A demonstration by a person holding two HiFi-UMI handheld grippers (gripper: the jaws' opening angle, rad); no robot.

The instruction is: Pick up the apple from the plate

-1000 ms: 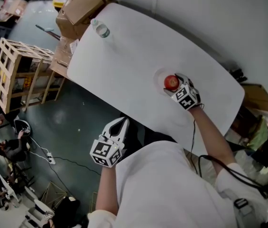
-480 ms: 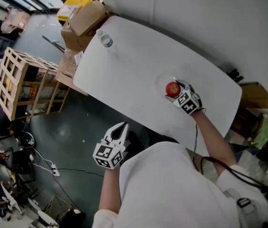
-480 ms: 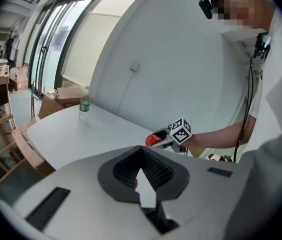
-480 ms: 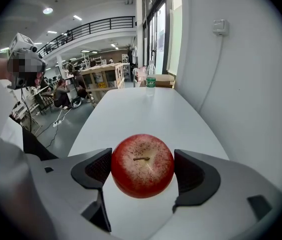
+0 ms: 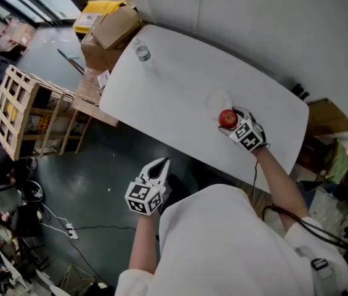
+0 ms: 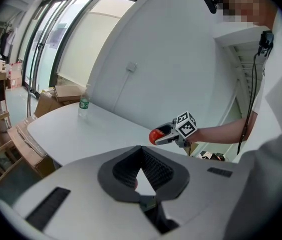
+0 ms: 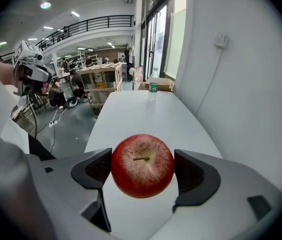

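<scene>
Your right arm is stretched out forward over the white table (image 5: 174, 85), forearm nearly straight, wrist level. The right claw (image 5: 230, 121) points along the tabletop. It is clamped on the apple (image 7: 141, 165), one dark ribbed pad pressing each side, and the fruit fills the gap between them. Your left arm is bent and tucked close to your torso. It holds the left claw (image 6: 141, 157) off the table's near edge, over the floor, aimed toward the table. Its pads meet at the tips with nothing between them.

The apple is round and mostly deep red, with fine pale speckles across the skin. A yellowish patch spreads around the dimple, where a short brown stem points back toward the right claw's camera. It shows no bruise or cut on the side you can see.

In the head view, the plate (image 5: 214, 98) is only a faint round outline just beyond the right claw's tips. I cannot tell whether the apple is clear of its rim. Far ahead of those jaws, at the table's other end, a water bottle (image 7: 153, 88) stands upright.
</scene>
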